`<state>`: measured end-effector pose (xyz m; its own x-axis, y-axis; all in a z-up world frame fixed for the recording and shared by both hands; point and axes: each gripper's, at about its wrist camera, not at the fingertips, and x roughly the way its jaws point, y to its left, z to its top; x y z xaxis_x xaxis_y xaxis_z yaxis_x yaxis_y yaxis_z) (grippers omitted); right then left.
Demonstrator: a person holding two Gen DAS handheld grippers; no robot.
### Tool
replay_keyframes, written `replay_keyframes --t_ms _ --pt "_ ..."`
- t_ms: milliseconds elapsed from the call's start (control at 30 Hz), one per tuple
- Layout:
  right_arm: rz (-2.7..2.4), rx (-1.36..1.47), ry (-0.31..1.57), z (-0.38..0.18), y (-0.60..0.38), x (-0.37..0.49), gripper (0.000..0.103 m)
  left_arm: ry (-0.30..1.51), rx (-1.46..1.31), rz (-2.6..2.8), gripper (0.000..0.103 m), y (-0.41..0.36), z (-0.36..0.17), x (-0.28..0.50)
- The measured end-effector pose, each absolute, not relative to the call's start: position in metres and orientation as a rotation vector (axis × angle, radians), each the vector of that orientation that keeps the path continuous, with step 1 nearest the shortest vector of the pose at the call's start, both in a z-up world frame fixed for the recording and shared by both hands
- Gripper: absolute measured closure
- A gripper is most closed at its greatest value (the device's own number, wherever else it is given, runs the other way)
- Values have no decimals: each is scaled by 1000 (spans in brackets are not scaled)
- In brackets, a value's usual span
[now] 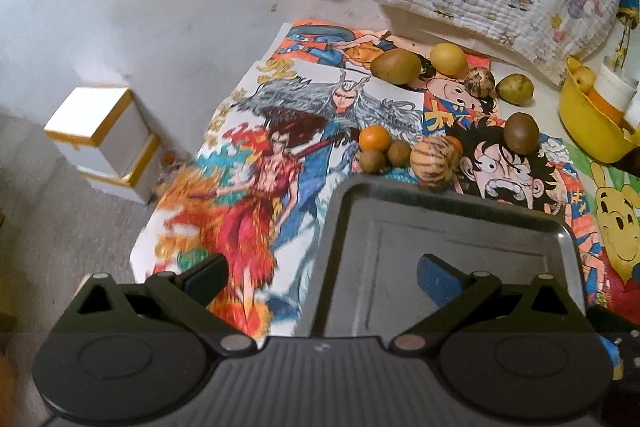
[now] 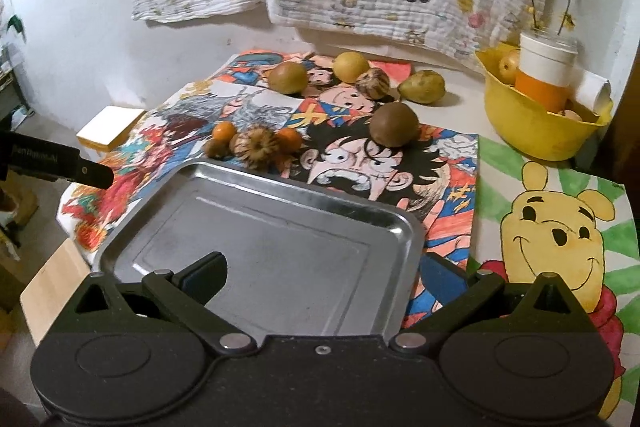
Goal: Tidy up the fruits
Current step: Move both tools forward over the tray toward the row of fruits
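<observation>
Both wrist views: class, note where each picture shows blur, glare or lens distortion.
Left wrist view: the poster smears into blur at its near left edge, and dark fisheye corners curve the frame. Right wrist view: sharper; glare streaks the tray along its far rim.

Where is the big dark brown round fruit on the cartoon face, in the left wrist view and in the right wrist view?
Left wrist view: the brown fruit is right of centre, beyond the metal tray.
Right wrist view: brown fruit just right of centre, above the tray.
Shared landmark: the yellow bowl at the right.
</observation>
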<state>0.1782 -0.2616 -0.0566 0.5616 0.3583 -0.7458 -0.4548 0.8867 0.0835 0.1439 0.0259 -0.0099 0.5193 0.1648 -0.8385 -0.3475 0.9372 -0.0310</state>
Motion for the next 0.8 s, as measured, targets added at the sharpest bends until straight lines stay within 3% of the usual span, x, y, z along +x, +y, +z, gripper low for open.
replay_keyframes --t_ms 667,800 --pt "368 -207 902 -79 -168 251 1 1037 -3 44 1 96 -48 280" --pt "428 -178 933 -82 -158 262 6 1036 86 -53 1 91 -56 298"
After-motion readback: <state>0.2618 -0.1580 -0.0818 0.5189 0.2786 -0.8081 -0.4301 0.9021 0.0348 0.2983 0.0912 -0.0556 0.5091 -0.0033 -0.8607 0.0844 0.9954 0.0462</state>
